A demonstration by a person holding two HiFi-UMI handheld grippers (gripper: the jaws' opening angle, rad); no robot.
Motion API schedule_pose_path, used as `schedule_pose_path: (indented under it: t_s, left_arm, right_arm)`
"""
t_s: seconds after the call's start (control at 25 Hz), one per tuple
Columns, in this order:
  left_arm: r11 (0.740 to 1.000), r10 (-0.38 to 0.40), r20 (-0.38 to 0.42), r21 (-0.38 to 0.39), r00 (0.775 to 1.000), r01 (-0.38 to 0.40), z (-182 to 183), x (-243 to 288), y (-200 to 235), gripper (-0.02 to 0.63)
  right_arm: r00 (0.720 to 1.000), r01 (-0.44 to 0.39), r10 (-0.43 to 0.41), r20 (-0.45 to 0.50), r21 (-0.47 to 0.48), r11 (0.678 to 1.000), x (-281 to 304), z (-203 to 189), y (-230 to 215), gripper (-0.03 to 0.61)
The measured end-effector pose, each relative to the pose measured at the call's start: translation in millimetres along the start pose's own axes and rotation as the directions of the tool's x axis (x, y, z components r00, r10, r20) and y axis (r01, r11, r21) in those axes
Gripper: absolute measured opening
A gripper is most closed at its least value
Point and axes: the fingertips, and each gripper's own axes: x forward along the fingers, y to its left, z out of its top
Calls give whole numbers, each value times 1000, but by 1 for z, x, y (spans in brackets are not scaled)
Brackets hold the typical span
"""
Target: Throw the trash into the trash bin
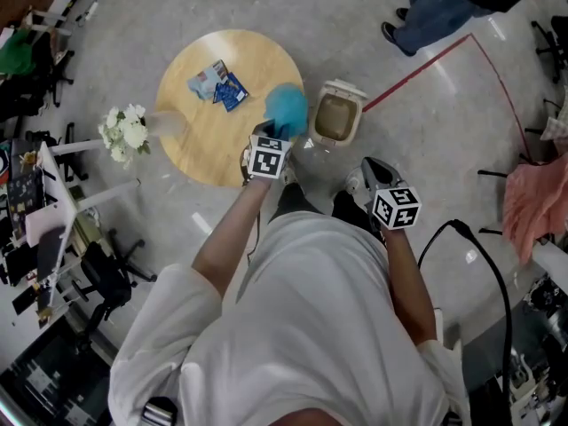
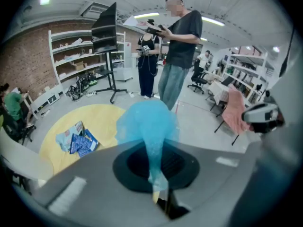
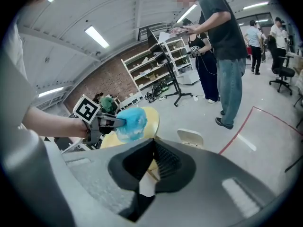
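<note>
A crumpled light-blue plastic bag hangs over the right edge of the round yellow table, with my left gripper shut on it. The left gripper view shows the bag bunched up between the closed jaws. The beige trash bin stands on the floor just right of the table with its lid up; the right gripper view shows the bin a little right of the held bag. Blue and pale wrappers lie on the table. My right gripper hovers lower right of the bin, jaws together, nothing seen in them.
White flowers stand at the table's left edge. A person stands beyond the bin by a red floor line. Pink cloth hangs over a chair at right. A black cable loops on the floor. Desks and chairs crowd the left.
</note>
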Motion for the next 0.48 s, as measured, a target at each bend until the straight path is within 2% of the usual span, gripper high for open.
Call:
schedule_pose_path:
  t_s: [0.48]
  left_arm:
    - [998, -53, -27, 39, 998, 54, 8, 40, -58, 6]
  right_arm:
    - [1000, 12, -12, -19, 21, 1000, -20, -14, -47, 1]
